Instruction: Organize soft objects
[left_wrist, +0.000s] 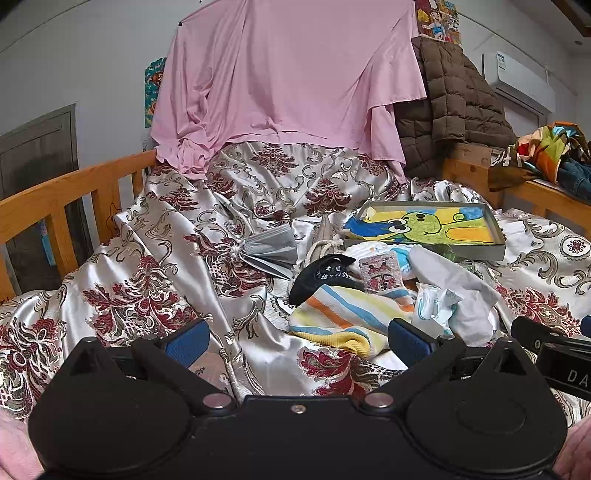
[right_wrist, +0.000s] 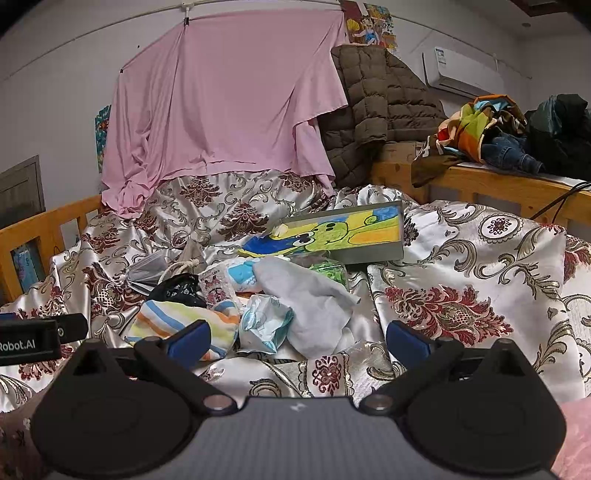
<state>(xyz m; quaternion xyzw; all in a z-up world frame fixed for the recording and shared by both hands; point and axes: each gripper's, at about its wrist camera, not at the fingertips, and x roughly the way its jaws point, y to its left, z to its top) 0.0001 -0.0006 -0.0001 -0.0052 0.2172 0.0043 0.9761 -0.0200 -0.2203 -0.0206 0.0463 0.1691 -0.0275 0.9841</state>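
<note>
Tray (left_wrist: 476, 252) holding frog drawing (left_wrist: 424, 225), soft pile (right_wrist: 258, 302) just beside, left gripper (left_wrist: 299, 339) and right gripper (right_wrist: 297, 338) wide, empty.

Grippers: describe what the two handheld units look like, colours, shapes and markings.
Both are matte black with two rounded lobes, silver pivot bolts and blue-padded fingers. The left gripper has a plain black centre plate; the right gripper has a grey ribbed one. White lettering marks the left unit's side. Pink sleeves show at the edges.
</note>
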